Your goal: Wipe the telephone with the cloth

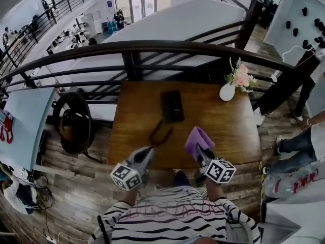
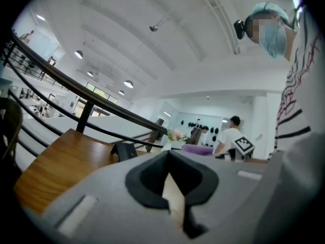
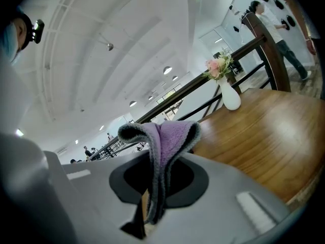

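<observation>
phone [image 1: 172,105]: mid-table [image 1: 228,131], long axis pointing away from me, cord curling back | cloth [image 1: 198,137]: pinched in my right gripper [image 1: 200,150], over the near edge | phone lies ahead, slightly left, well apart | left gripper [image 1: 148,152]: jaws together, empty, about as near

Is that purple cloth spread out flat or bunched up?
Bunched up: the purple cloth folds over itself, pinched between the jaws of the right gripper.
</observation>
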Demonstrator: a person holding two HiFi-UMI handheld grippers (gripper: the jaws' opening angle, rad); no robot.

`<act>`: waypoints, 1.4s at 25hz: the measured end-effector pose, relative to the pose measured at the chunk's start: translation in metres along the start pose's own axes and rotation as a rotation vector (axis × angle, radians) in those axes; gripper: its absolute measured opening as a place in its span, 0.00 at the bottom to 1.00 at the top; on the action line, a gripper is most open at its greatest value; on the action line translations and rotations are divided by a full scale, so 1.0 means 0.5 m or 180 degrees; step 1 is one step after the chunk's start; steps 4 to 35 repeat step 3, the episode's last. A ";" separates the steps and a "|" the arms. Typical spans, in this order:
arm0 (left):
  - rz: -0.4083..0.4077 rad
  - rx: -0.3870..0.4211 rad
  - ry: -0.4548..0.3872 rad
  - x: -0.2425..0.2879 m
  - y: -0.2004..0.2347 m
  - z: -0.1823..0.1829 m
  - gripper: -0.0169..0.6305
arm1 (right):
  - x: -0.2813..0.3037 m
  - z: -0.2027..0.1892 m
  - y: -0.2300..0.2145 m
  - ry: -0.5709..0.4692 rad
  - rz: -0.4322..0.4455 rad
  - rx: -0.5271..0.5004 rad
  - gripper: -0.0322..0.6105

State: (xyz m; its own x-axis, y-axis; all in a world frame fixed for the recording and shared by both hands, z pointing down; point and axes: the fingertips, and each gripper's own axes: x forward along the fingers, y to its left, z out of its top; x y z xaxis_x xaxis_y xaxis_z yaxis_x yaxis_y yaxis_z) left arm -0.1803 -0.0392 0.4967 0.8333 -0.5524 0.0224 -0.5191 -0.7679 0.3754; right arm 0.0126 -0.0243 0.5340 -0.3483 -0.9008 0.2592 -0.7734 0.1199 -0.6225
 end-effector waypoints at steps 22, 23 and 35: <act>0.0004 -0.0003 0.0022 0.009 -0.017 -0.010 0.03 | -0.014 -0.002 -0.014 0.0018 0.0004 0.0022 0.11; 0.0004 -0.0003 0.0022 0.009 -0.017 -0.010 0.03 | -0.014 -0.002 -0.014 0.0018 0.0004 0.0022 0.11; 0.0004 -0.0003 0.0022 0.009 -0.017 -0.010 0.03 | -0.014 -0.002 -0.014 0.0018 0.0004 0.0022 0.11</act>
